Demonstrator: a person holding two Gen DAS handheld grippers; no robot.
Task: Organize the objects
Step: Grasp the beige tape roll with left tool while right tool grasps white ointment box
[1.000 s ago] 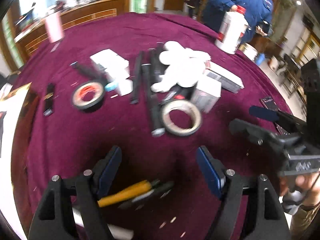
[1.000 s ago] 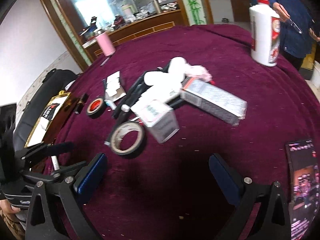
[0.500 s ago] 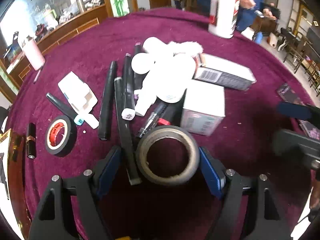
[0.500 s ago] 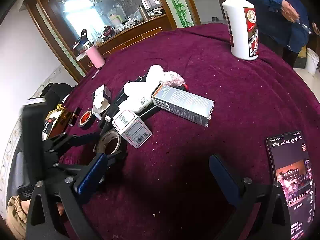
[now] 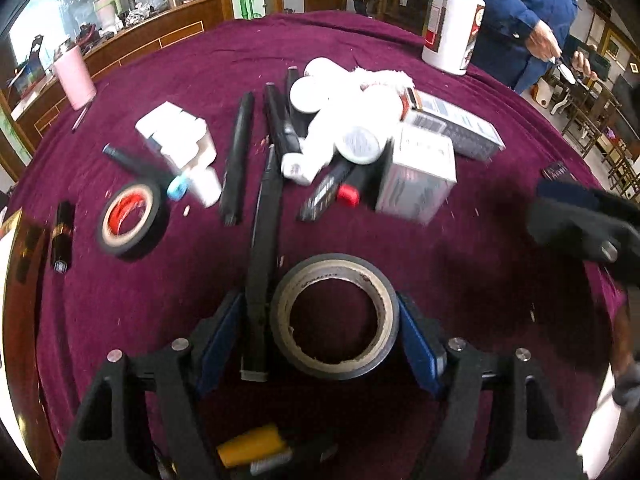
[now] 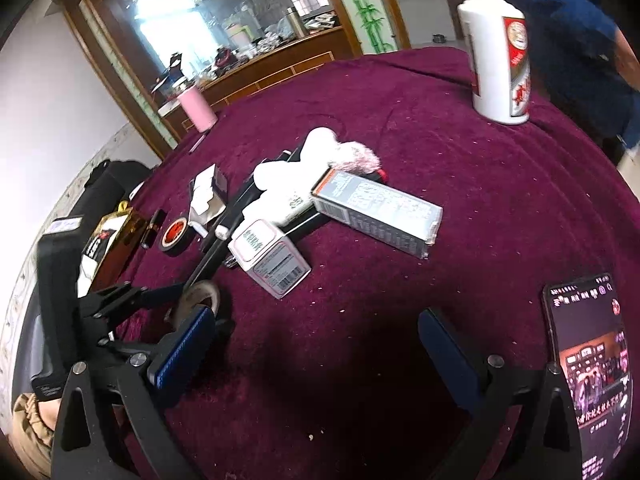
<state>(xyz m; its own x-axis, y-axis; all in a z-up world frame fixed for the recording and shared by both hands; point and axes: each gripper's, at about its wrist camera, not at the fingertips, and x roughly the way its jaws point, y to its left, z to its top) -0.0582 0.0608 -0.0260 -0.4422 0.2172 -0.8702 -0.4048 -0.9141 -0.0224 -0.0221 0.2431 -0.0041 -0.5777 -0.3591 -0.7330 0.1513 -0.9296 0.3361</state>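
Note:
A black tape roll with a tan core (image 5: 334, 317) lies flat on the purple cloth, between the fingers of my left gripper (image 5: 320, 338). The right pad touches the roll. A long black pen (image 5: 260, 264) lies between the left pad and the roll. The jaws have closed in around both. From the right wrist view the left gripper (image 6: 160, 300) reaches the roll (image 6: 198, 300) at the left. My right gripper (image 6: 316, 344) is open and empty over bare cloth. A pile of white bottles (image 5: 340, 120), boxes (image 5: 420, 172) and pens lies beyond.
A red-cored black tape roll (image 5: 130, 220) and a lipstick (image 5: 62, 236) lie at the left. A phone (image 6: 588, 364) lies at the right gripper's right finger. A white liquor bottle (image 6: 500, 64) and pink tumbler (image 6: 196, 110) stand far back. A person in blue stands behind.
My left gripper moved forward onto the tan-cored tape roll and its jaws narrowed around it and the pen. The right gripper drew back to the right, staying open.

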